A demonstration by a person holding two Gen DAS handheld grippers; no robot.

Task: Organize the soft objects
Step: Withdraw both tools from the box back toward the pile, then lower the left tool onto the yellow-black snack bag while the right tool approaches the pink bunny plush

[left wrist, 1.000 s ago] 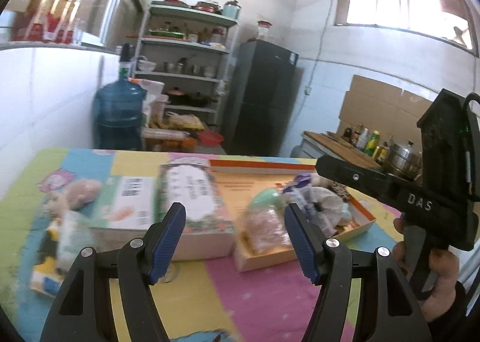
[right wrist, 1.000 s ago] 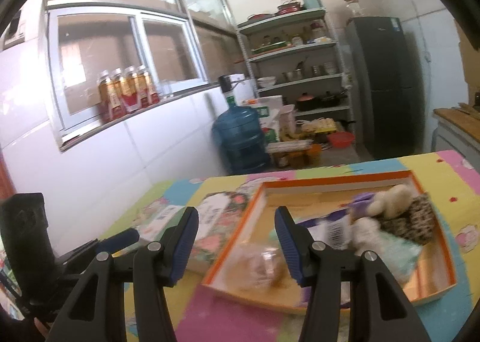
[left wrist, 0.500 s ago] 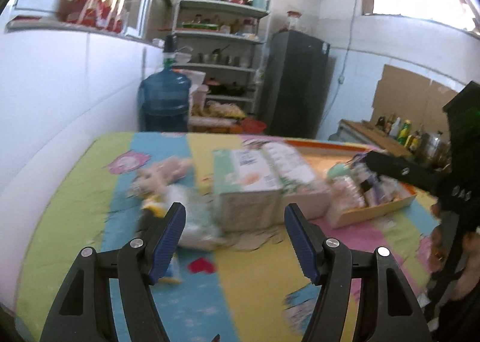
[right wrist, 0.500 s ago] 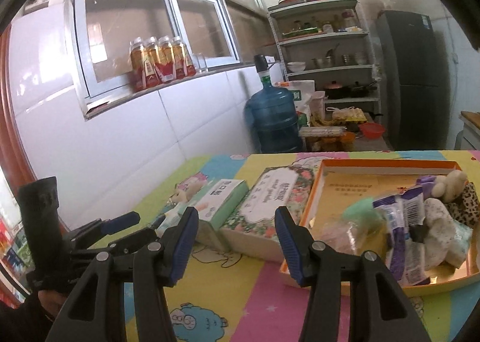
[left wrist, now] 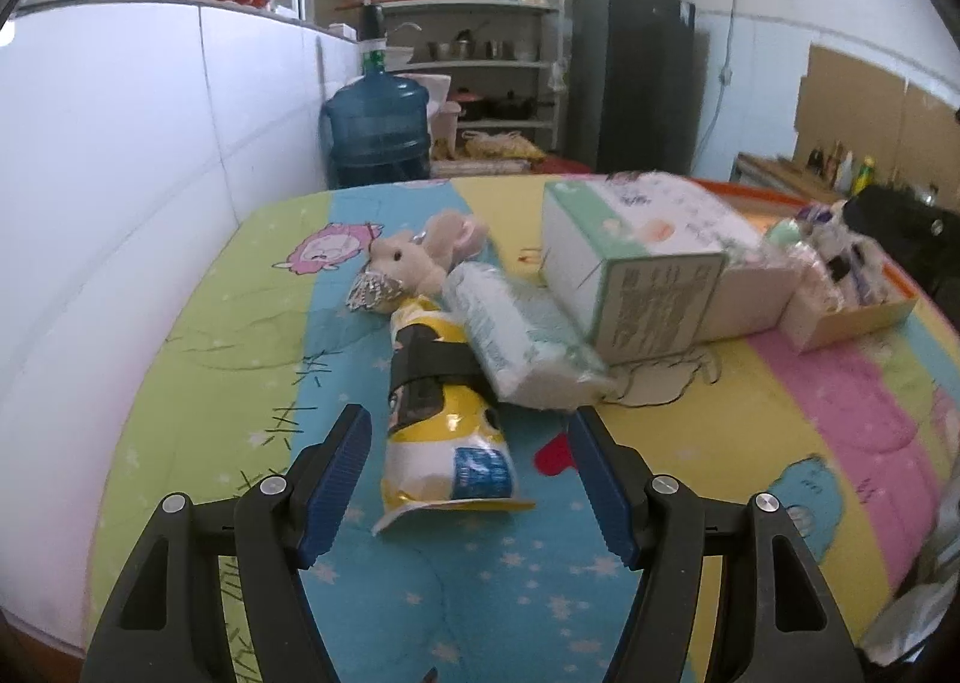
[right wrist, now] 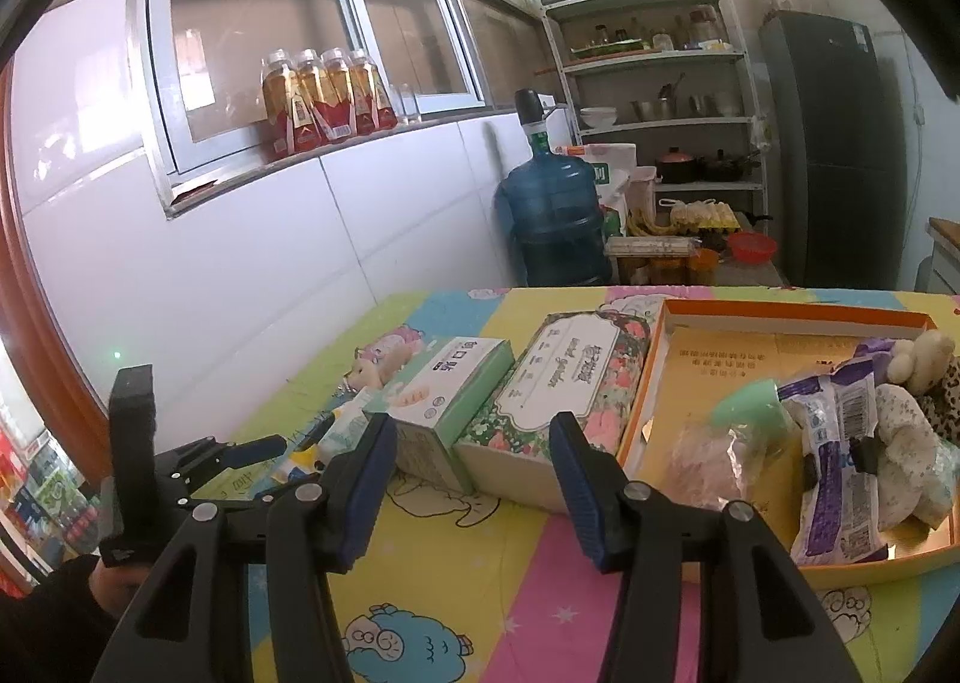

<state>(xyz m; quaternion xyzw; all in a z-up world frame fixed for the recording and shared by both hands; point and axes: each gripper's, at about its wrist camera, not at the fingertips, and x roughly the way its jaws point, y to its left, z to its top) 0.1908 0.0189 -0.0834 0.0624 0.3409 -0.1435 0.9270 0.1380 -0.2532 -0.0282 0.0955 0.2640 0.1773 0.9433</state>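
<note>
In the left wrist view a yellow soft pack (left wrist: 441,425) with a black band lies just ahead of my open, empty left gripper (left wrist: 468,473). A white-green tissue roll pack (left wrist: 522,335) and a small plush rabbit (left wrist: 420,257) lie beyond it. My right gripper (right wrist: 474,479) is open and empty, above the cloth in front of the boxes. The orange tray (right wrist: 780,317) holds several soft items: a purple pack (right wrist: 834,473), a clear bag (right wrist: 708,461), plush toys (right wrist: 906,437). The left gripper also shows in the right wrist view (right wrist: 264,452).
A green tissue box (left wrist: 630,263) (right wrist: 450,401) and a floral tissue box (right wrist: 564,389) stand between the loose items and the tray. The table has a colourful cartoon cloth (left wrist: 240,323). A white tiled wall (left wrist: 120,173) runs along the left; a water jug (right wrist: 555,215) and shelves stand behind.
My left gripper has swung left and down from the tray and boxes to the yellow pack, roll and rabbit. My right gripper has pulled back and turned left from the tray.
</note>
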